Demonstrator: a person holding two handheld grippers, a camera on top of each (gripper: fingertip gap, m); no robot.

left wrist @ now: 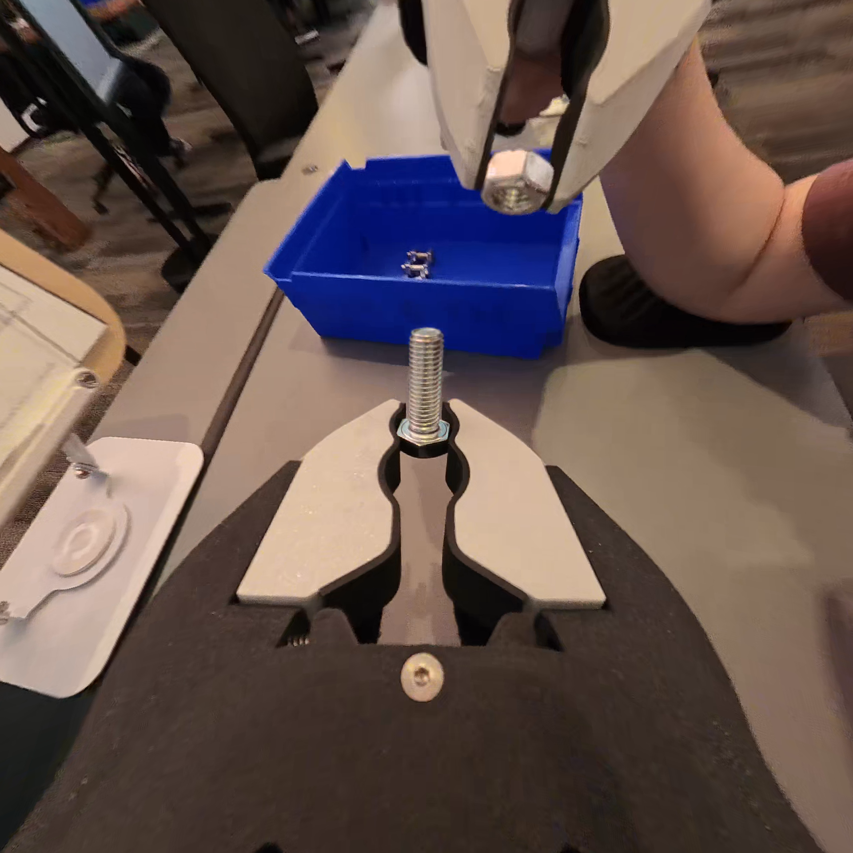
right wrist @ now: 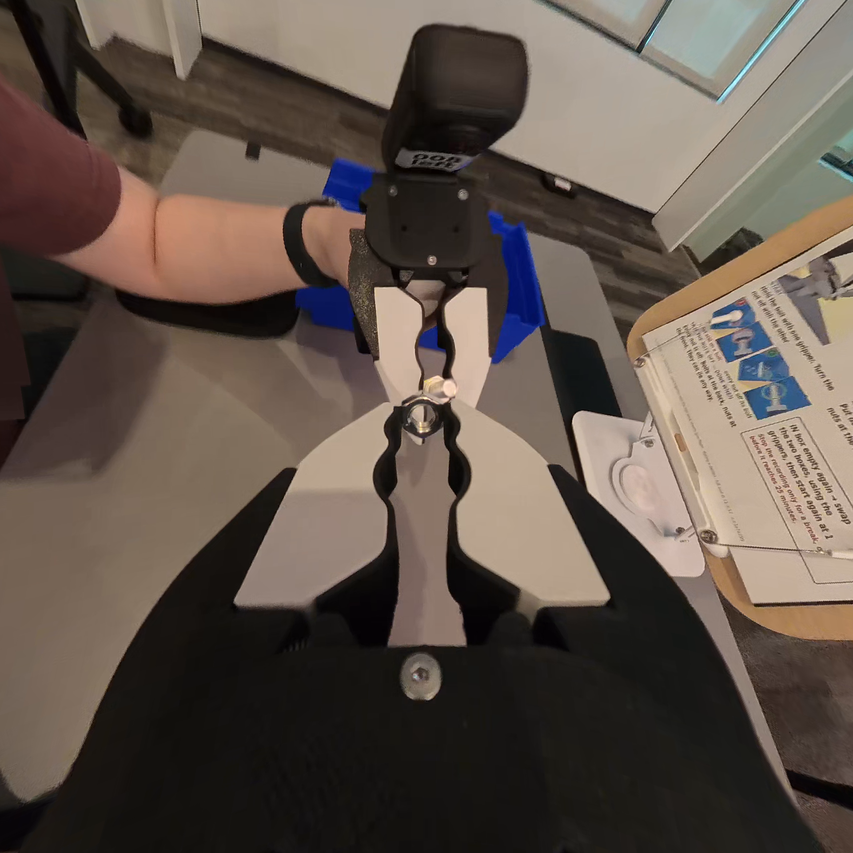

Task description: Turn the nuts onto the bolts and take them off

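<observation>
Two grips here: left gripper (left wrist: 422,417) clamped on bolt (left wrist: 425,379) head, thread free and pointing out, right gripper (right wrist: 421,417) pinching nut (right wrist: 419,419) just above, apart, probably for aligning over the desk (left wrist: 646,461).

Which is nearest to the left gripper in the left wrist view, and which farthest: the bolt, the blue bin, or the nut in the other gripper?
1. Bolt: clamped by its head in the left gripper, upright.
2. Blue bin: just behind the bolt.
3. Nut: held by the right gripper over the bin's far side.
</observation>
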